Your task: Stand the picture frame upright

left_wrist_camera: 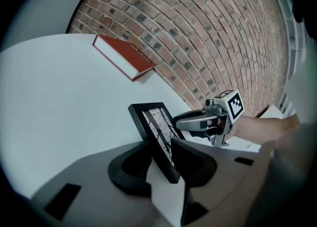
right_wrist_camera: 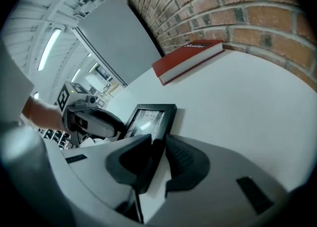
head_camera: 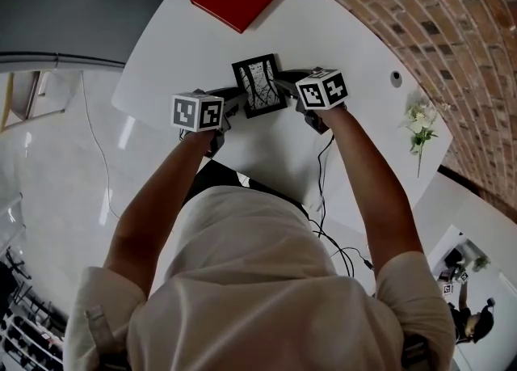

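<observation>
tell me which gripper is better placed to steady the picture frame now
Right. The right gripper is snug on the picture frame; the left gripper has its jaws apart, a gap beside the frame, so it probably can't hold it.

Bright even light; fisheye distort., edges vignetted.

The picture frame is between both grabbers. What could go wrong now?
1. The picture frame stands tilted on the white table, with the left gripper and right gripper at its two sides. No prop behind it shows, so it might flop flat when they leave.
2. Each gripper's jaws sit close around a side edge; pulling away crooked could snag the frame and drag or tip it.
</observation>
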